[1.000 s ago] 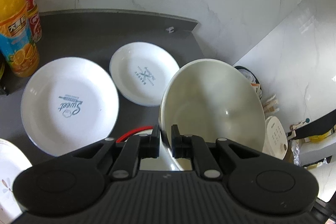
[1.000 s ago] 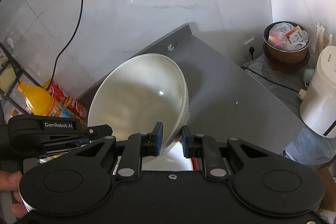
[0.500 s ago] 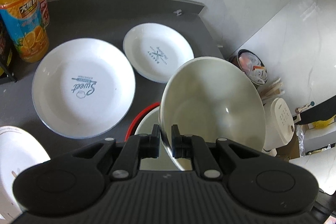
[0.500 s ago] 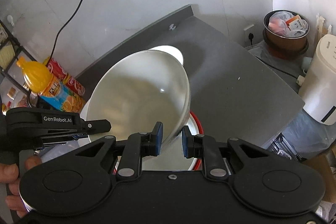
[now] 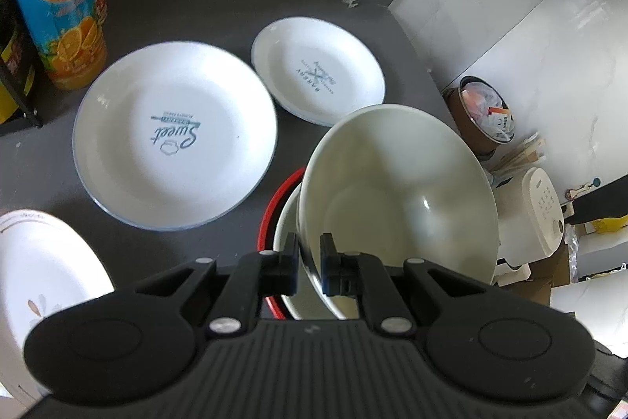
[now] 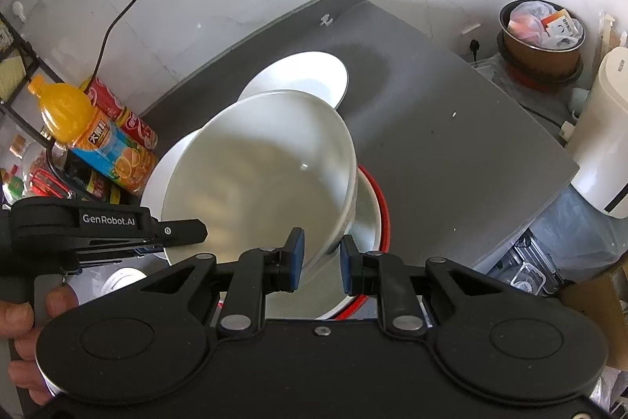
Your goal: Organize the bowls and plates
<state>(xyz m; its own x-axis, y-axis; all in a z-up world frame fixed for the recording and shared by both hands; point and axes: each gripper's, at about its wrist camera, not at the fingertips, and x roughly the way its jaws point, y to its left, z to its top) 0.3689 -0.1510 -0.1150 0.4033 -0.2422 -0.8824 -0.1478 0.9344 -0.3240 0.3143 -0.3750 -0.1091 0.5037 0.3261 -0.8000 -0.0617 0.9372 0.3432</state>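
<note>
Ceramic bowl (image 5: 396, 191): pale, glazed, held tilted on edge above a second bowl (image 5: 288, 242) that sits in a red-rimmed dish (image 5: 269, 218) at the near side of the grey worktop (image 5: 188, 10).
Left tongs (image 5: 308, 264): clamped on the bowl's rim, one pad either side of the wall.
Right tongs (image 6: 322, 258): pads straddle the rim (image 6: 331, 240) of what looks like the same bowl; whether they pinch it or stand slightly apart cannot be told.
Handling: likely rigid, fairly heavy, slick glaze, chips on a knock; rim the only thin edge to take.
Risk: may pivot or slip in a narrow pinch.
Plates: large plate (image 5: 174, 134) and small plate (image 5: 318, 75) lie flat on the worktop, just beside each other.
</note>
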